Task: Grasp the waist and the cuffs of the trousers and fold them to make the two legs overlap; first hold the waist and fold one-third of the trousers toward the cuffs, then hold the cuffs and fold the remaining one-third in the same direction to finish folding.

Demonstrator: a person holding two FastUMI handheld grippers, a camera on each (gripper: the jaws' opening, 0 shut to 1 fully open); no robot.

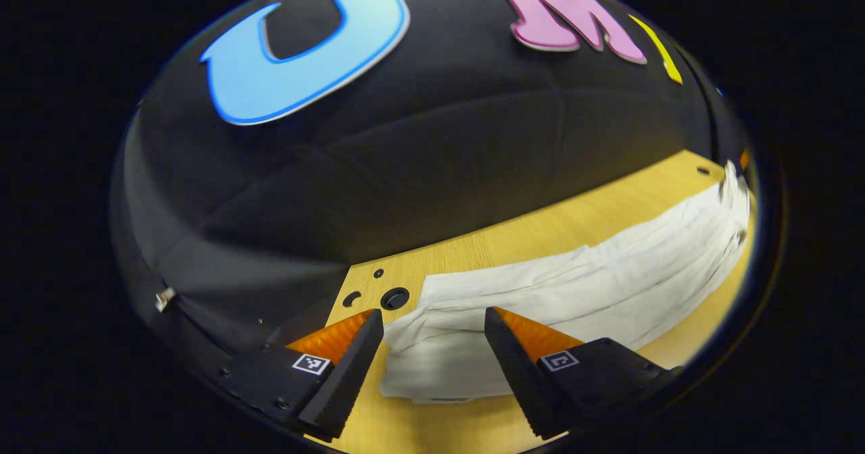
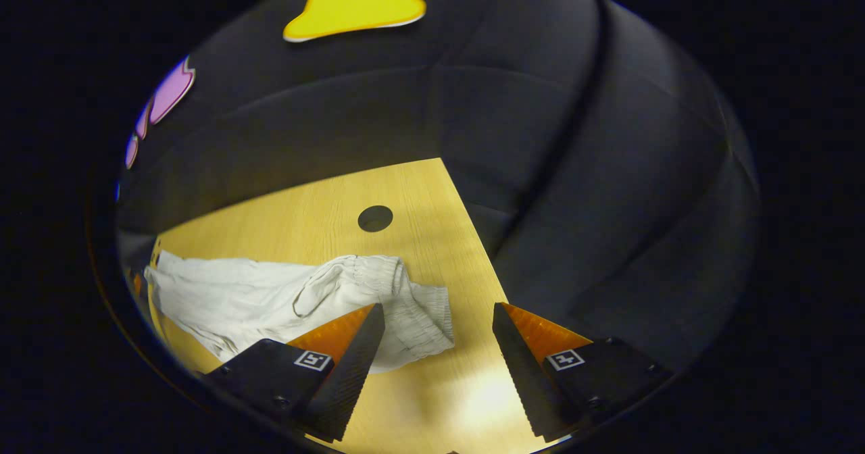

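1. Left gripper view: the left gripper (image 1: 434, 359) hangs over the near end of the white trousers (image 1: 574, 292), its two fingers spread wide and holding nothing.
2. In this view the trousers lie flat on the pale wooden worktop (image 1: 534, 234), stretching from between the fingers away to the right edge of the view. The end nearest the gripper is a squared, hem-like edge, which looks like the cuffs (image 1: 426, 366), though the cloth is too plain to be sure.
3. Long creases run along the length of the fabric, and the layers seem stacked one over another along the far side.
4. Near the worktop's corner, just left of the trousers, sit a round dark hole (image 1: 394, 298) and two smaller holes beside it. The black cloth wall (image 1: 405, 170) rises behind the worktop.
5. Right gripper view: the right gripper (image 2: 439, 366) is also spread apart, with nothing between its fingers.
6. Here the gathered, elasticated waist (image 2: 405, 298) of the trousers lies bunched on the worktop (image 2: 432, 197), partly behind the gripper's left finger. The rest of the cloth trails off to the left edge of the view.
7. The gap between the fingers sits over bare wood just right of the waist, not touching the fabric.
8. A dark round hole (image 2: 375, 218) marks the worktop beyond the waist, well apart from it. The black wall (image 2: 608, 170) closes in on the right.
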